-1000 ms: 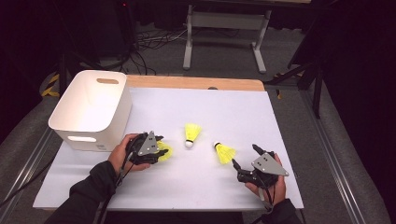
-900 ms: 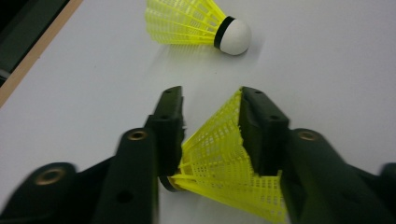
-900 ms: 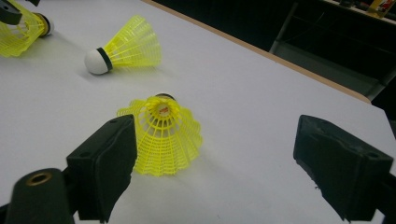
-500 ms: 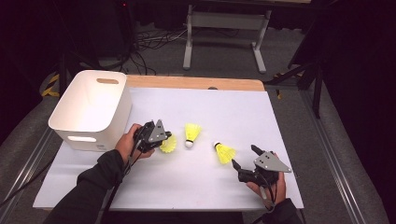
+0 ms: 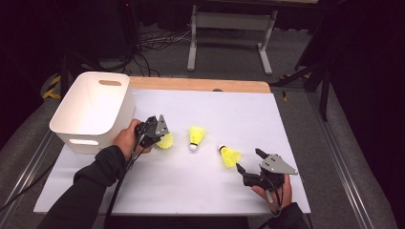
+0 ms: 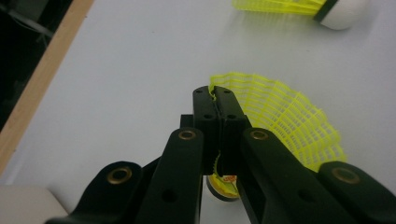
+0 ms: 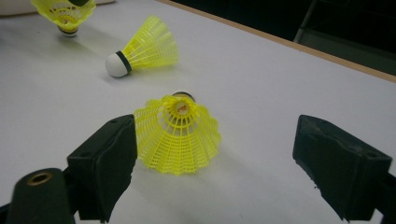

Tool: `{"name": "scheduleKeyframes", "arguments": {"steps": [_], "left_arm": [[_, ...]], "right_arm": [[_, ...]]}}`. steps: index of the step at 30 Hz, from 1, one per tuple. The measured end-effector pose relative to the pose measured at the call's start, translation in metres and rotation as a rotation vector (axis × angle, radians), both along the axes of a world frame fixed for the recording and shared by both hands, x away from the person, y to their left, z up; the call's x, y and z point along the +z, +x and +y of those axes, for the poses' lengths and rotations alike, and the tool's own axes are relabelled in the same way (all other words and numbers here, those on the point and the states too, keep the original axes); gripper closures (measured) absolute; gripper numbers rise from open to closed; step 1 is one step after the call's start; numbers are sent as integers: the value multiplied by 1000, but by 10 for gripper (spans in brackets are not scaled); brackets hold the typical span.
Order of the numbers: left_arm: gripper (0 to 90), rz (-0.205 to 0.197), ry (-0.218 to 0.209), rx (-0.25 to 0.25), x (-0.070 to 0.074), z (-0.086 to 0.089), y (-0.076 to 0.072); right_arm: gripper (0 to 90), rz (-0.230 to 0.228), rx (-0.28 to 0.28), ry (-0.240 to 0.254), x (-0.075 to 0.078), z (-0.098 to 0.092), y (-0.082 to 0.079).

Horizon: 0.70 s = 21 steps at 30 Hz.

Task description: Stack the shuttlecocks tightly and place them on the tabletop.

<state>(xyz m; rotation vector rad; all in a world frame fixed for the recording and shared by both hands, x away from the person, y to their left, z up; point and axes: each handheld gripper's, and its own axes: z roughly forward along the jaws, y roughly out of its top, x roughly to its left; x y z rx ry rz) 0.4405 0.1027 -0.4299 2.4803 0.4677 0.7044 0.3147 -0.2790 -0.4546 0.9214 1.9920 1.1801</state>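
Note:
My left gripper [image 5: 160, 130] is shut on the rim of a yellow shuttlecock's [image 5: 165, 141] mesh skirt and holds it just above the white table, right of the bin. In the left gripper view the jaws [image 6: 215, 95] pinch the skirt [image 6: 285, 121], and the cork hangs below them. A second yellow shuttlecock [image 5: 196, 136] [image 6: 289, 5] [image 7: 144, 49] lies on its side mid-table. A third one [image 5: 230, 155] [image 7: 177, 135] lies with its skirt facing my right gripper [image 5: 248, 161] [image 7: 224, 163], which is open just short of it, with the left jaw close beside the skirt.
A white plastic bin [image 5: 86, 138] with handle slots stands at the table's left, close behind the left hand. The white sheet [image 5: 239, 114] ends at a wooden strip [image 5: 200, 85] along the far edge. A metal stand [image 5: 229, 21] and cables lie on the floor beyond.
The left gripper has closed on the shuttlecock near the bin and lifted it a little up and to the right. The right gripper has not moved.

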Motion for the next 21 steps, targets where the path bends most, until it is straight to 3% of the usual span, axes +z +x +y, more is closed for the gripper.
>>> {"name": "scheduleKeyframes", "arguments": {"steps": [7, 14, 21], "left_arm": [[879, -9, 24, -1, 0, -8, 9], [843, 3, 8, -24, -7, -23, 13], [802, 2, -13, -10, -17, -30, 21]], "right_arm": [[147, 20, 27, -13, -2, 2, 1], [143, 28, 41, -17, -3, 1, 2], [139, 29, 36, -7, -3, 0, 2]]}}
